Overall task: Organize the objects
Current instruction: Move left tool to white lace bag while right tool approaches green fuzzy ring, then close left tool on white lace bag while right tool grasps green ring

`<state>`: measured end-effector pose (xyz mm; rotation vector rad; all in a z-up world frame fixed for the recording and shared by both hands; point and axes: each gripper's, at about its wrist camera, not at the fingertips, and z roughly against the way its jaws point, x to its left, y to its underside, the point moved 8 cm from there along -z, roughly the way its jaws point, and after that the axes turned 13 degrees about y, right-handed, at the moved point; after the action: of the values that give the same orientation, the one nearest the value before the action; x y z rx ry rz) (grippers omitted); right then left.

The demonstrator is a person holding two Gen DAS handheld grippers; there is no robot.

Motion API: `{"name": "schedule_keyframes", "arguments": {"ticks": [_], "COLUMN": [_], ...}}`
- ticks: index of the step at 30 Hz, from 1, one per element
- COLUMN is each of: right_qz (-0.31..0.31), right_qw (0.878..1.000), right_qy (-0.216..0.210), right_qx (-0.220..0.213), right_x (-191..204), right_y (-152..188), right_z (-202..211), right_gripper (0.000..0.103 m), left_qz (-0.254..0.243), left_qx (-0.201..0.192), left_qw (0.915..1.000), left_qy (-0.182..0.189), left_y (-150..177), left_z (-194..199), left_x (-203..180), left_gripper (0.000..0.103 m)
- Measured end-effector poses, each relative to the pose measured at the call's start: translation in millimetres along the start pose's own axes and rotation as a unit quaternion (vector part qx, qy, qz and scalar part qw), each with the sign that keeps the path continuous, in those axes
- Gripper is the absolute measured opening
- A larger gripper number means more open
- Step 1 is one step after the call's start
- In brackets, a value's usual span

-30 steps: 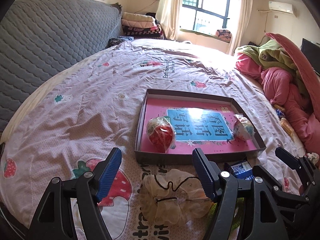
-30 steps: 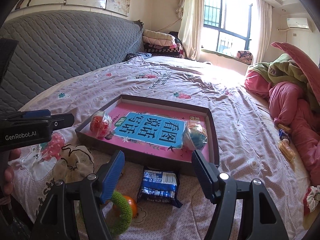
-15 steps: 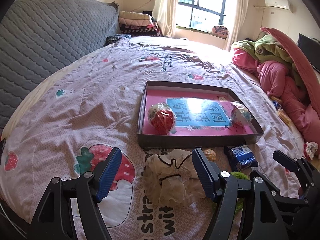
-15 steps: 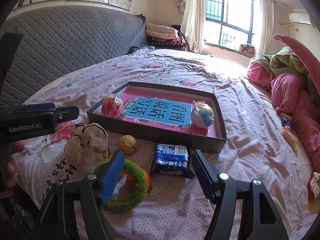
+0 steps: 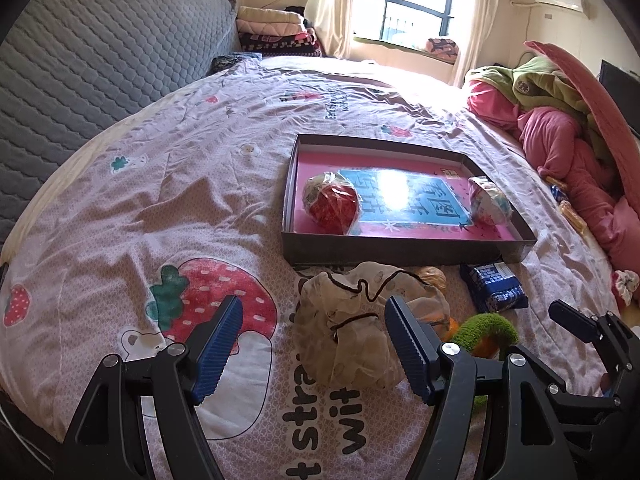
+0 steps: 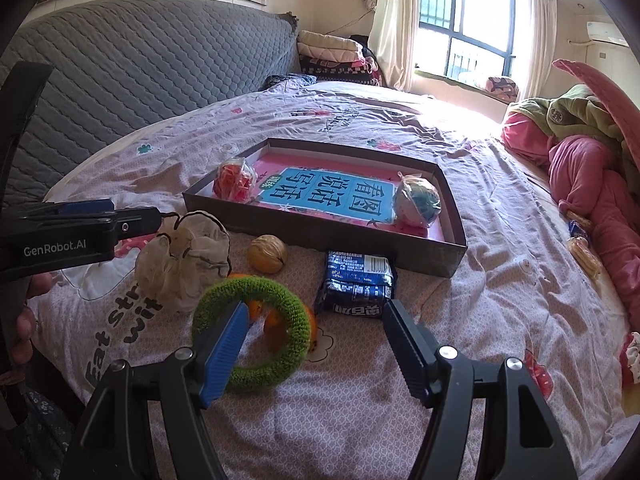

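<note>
A shallow dark box (image 5: 400, 248) with a pink floor lies on the bed, holding a red wrapped ball (image 5: 330, 202) and a blue-white wrapped ball (image 5: 490, 202). In front of it are a beige sheer pouch (image 5: 344, 332), a walnut (image 6: 267, 259), a blue packet (image 6: 356, 284) and a green fuzzy ring (image 6: 280, 360) over an orange piece (image 6: 276, 324). My left gripper (image 5: 312, 320) is open, with the pouch lying just beyond and between its fingers, untouched. My right gripper (image 6: 316, 312) is open above the ring and packet, its left finger covering part of the ring.
A grey quilted headboard (image 5: 100, 64) runs along the left. Piled pink and green bedding (image 6: 580, 152) fills the right side, with small snack packs (image 6: 582, 248) beside it. Folded blankets (image 6: 336, 54) sit by the window. A person's hand (image 6: 24, 320) shows at the left edge.
Both grippers have drawn back from the box and sunk a little. The pouch, walnut, ring and packet now show more fully ahead of the fingers. The jaws kept their width.
</note>
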<state>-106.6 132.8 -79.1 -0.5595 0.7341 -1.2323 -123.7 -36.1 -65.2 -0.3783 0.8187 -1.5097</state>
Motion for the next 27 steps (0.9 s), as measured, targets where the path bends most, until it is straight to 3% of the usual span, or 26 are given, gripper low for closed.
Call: {"name": "schedule_keyframes", "arguments": {"ticks": [15,27], "right_qz": [-0.005,0.006], "right_qw": [0.999,0.999], "right_qy": [-0.007,0.002], "right_qx": [0.037,0.039], "right_x": [1,4], "right_y": [16,21], "right_z": [-15,-21], "right_gripper": [0.069,0.058], "left_qz": [0.004,0.000], "left_qx": [0.028,0.036], "left_qw": [0.9996,0.9993], "left_qy": [-0.001,0.011], "left_y": [17,24], "left_z": [-22,-42], "left_x": [7,8], "left_gripper": [0.075,0.075]}}
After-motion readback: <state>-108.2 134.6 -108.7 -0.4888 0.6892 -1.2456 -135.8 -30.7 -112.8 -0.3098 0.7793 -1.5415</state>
